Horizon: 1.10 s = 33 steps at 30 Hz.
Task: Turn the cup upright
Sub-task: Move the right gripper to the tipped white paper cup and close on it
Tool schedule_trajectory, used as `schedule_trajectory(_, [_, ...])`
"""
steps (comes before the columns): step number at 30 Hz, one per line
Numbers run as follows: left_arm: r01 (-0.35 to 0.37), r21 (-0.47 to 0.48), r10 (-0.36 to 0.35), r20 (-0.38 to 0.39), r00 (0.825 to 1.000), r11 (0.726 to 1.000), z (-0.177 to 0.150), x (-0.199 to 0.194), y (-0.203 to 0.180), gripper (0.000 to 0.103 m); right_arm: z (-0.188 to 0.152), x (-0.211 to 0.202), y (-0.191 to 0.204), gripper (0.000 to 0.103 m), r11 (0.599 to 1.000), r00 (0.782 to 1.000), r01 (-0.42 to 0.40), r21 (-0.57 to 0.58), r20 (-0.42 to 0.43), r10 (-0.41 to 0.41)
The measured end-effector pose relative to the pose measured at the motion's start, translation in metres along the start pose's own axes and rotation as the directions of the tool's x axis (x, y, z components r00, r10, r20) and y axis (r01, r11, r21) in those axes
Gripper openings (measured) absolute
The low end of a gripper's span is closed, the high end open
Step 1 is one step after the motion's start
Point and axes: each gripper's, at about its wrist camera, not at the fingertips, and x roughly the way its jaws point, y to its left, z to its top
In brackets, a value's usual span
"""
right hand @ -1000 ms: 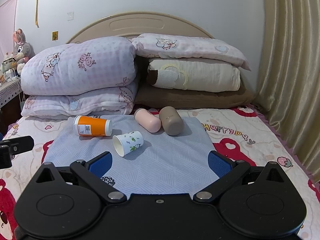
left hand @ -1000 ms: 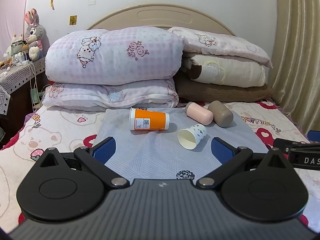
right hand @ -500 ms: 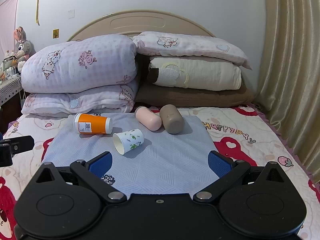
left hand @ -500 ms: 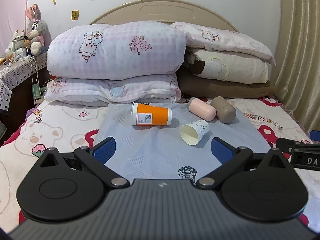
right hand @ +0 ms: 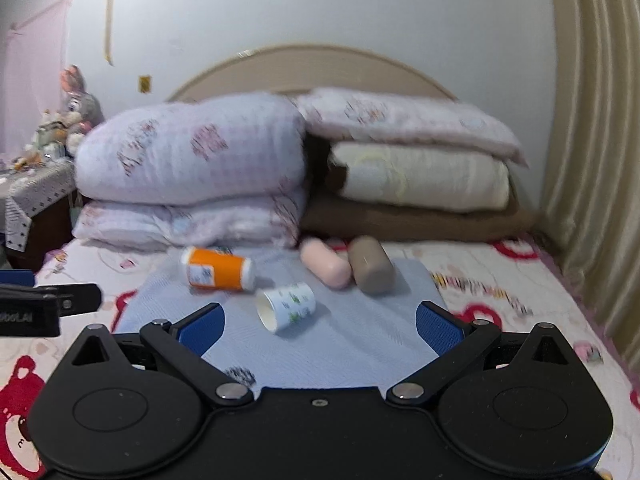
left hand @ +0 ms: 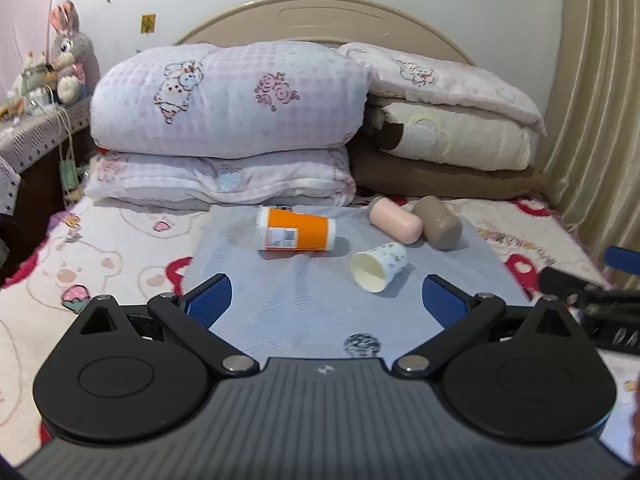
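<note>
A small white paper cup with green print (left hand: 379, 266) is seen lying on its side on a pale blue-grey woven cloth (left hand: 304, 304) spread over a cartoon-printed bedsheet (left hand: 100, 264). Its open mouth is turned toward the cameras and its base points away. In the left wrist view, the left gripper (left hand: 326, 300) is held above the near part of the cloth with its blue-padded fingers (left hand: 208, 300) spread wide and nothing between them; the cup is found beyond the fingertips, nearer the right finger. In the right wrist view, the right gripper (right hand: 318, 326) is likewise spread wide and empty, and the cup (right hand: 286, 306) is found just beyond the fingertips, between them but closer to the left finger.

An orange bottle with a white cap and a white label (left hand: 297, 234) is laid on its side farther off, beyond the left finger in both views. A pale pink capsule-shaped container (left hand: 395, 220) and a taupe capsule-shaped container (left hand: 437, 222) are laid side by side, touching, beyond the cup. Behind them, folded pink-checked quilts (left hand: 228, 120) are stacked against a beige headboard (left hand: 320, 18). The right wrist view is somewhat blurred.
</note>
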Motion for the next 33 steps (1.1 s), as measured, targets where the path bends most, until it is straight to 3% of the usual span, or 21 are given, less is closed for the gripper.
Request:
schedule_trajectory(8, [0.037, -0.060, -0.041, -0.068, 0.997, 0.998, 0.018, 0.044, -0.002, 0.103, 0.003, 0.036, 0.008, 0.103, 0.968, 0.974, -0.181, -0.172, 0.107, 0.201])
schedule_trajectory(12, [0.033, -0.090, -0.042, -0.099, 0.994, 0.995, 0.024, 0.078, 0.002, 0.103, 0.009, 0.070, 0.008, 0.103, 0.923, 0.959, -0.251, -0.291, 0.051, 0.277])
schedule_trajectory(17, [0.067, -0.169, -0.090, -0.136, 0.987, 0.983, 0.020, 0.123, 0.003, 0.101, 0.021, 0.111, 0.002, 0.103, 0.824, 0.930, -0.363, -0.434, -0.115, 0.348])
schedule_trajectory(22, [0.096, -0.283, -0.149, -0.172, 0.974, 0.954, -0.003, 0.167, -0.003, 0.100, 0.013, 0.150, 0.002, 0.103, 0.722, 0.909, -0.417, -0.553, -0.252, 0.332])
schedule_trajectory(28, [0.087, -0.281, -0.154, -0.226, 0.962, 0.956, -0.030, 0.206, -0.014, 0.100, -0.006, 0.200, 0.006, 0.102, 0.515, 0.908, -0.419, -0.748, -0.332, 0.256])
schedule_trajectory(31, [0.093, -0.305, -0.171, -0.240, 0.956, 0.948, -0.040, 0.223, -0.012, 0.099, -0.011, 0.226, 0.009, 0.101, 0.457, 0.907, -0.422, -0.783, -0.356, 0.227])
schedule_trajectory(33, [0.074, -0.306, -0.156, -0.254, 0.955, 0.949, -0.044, 0.233, -0.011, 0.098, -0.018, 0.245, 0.014, 0.100, 0.447, 0.916, -0.399, -0.801, -0.363, 0.169])
